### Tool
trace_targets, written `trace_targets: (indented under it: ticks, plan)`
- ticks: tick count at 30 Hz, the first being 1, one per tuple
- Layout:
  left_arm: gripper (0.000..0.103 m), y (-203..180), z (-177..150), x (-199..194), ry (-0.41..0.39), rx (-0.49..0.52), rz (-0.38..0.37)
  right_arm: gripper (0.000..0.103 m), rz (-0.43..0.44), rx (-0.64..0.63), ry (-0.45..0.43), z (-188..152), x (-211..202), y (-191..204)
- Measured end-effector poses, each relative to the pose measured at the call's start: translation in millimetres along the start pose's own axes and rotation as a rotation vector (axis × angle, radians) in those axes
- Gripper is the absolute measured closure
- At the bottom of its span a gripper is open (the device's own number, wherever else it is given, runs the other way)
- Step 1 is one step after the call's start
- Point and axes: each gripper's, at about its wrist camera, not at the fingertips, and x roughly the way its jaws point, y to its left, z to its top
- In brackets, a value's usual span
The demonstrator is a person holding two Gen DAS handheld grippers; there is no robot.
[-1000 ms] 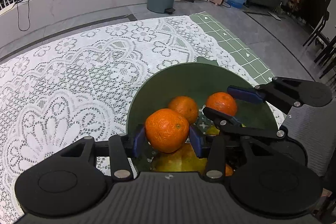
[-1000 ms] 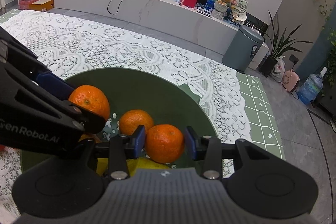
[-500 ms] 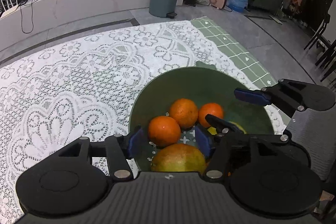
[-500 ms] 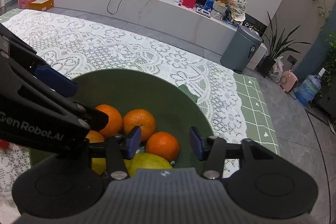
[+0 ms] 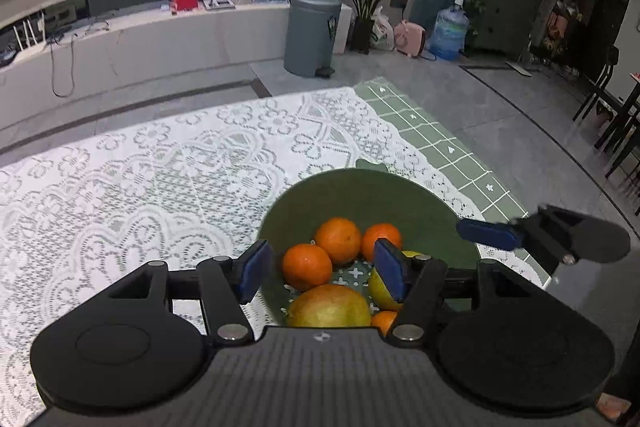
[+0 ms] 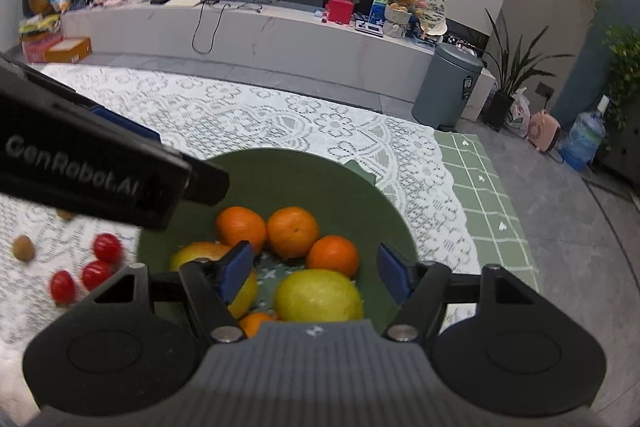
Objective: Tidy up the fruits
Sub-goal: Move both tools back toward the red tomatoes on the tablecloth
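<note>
A green bowl (image 5: 400, 199) (image 6: 280, 175) sits on the lace tablecloth and holds several oranges (image 5: 338, 239) (image 6: 293, 231) and yellow-green fruits (image 5: 329, 306) (image 6: 318, 295). My left gripper (image 5: 323, 275) is open and empty above the bowl's near side. My right gripper (image 6: 316, 273) is open and empty above the bowl too. Each gripper shows in the other's view, the right one at the right edge (image 5: 486, 231) and the left one at the left (image 6: 96, 167). Three red cherry tomatoes (image 6: 96, 273) and a brown fruit (image 6: 23, 247) lie on the cloth left of the bowl.
The lace tablecloth (image 5: 140, 179) covers the table, with a green checked cloth (image 6: 476, 187) at its right end. Beyond the table stand a grey bin (image 5: 314, 37), a low white counter (image 6: 260, 35), plants and a water bottle (image 5: 448, 33).
Both grippers opened and let go of their oranges, which now lie in the bowl. Both grippers then rose and drew back from the bowl.
</note>
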Motion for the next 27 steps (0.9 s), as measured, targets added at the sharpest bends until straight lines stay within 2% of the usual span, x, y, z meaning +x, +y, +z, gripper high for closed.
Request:
trace_targets:
  ticks: [11,18,22,27]
  plan:
    - [0.032,-6.1,-25.5,-42.4,-0.06,0.109,0.047,0.021,0.044,0.1,-0.047,-21.2,-38.9,24.9]
    - [0.031,10.8,-48.1,-63.5,-0.066,0.072,0.062,0.019,0.106,0.176,-0.063,-39.0,-51.0,41.4]
    - [0.031,18.7,-61.9,-74.2,-0.075,0.066,0.086,0.019,0.133,0.179,-0.075,-49.7,-56.6,56.0]
    - [0.031,31.8,-79.8,-85.3,-0.076,0.046,0.103,0.019,0.176,0.17,-0.047,-58.8,-54.7,75.5]
